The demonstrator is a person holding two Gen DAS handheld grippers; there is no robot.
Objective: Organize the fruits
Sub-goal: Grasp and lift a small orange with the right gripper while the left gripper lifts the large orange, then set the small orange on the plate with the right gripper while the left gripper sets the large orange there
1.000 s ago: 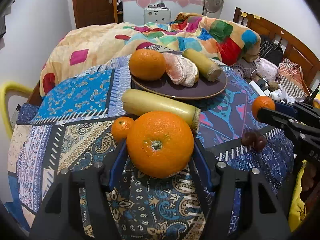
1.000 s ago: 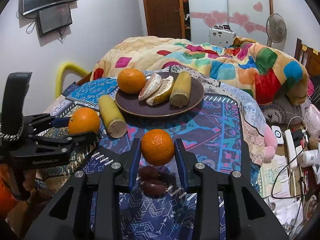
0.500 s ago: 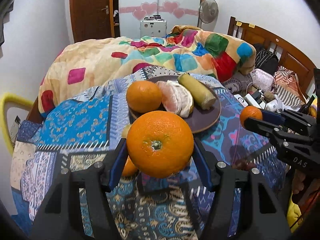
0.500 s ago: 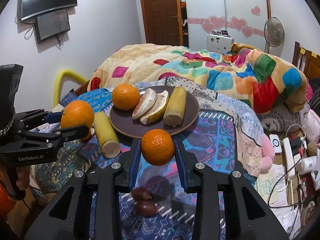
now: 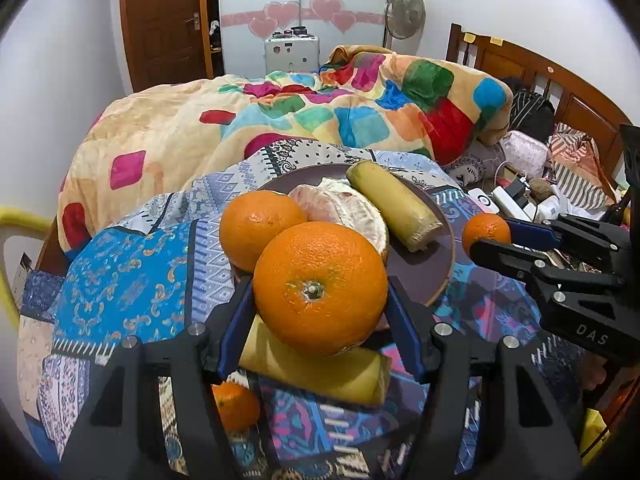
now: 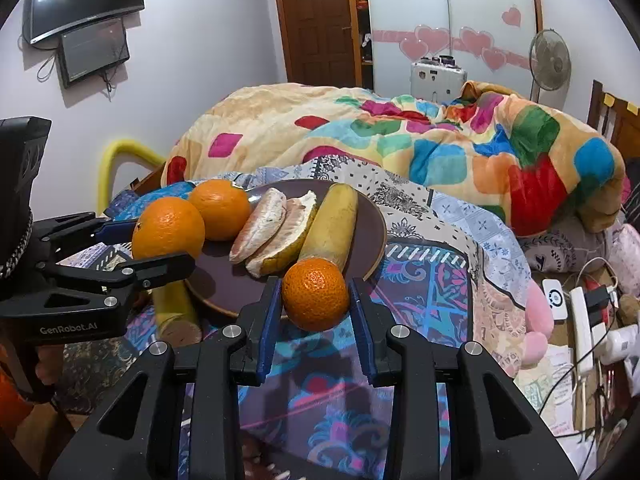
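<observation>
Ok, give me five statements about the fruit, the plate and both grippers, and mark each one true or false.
1. The left gripper holds a large orange. True.
2. The right gripper is empty. False: it grips a small mandarin.
3. The brown plate carries an orange, pomelo segments and a yellow corn cob. True.
4. Both yellow corn cobs lie on the plate. False: a second cob lies on the patterned cloth.
5. No fruit remains on the cloth. False: a small mandarin sits there below the left gripper.
</observation>
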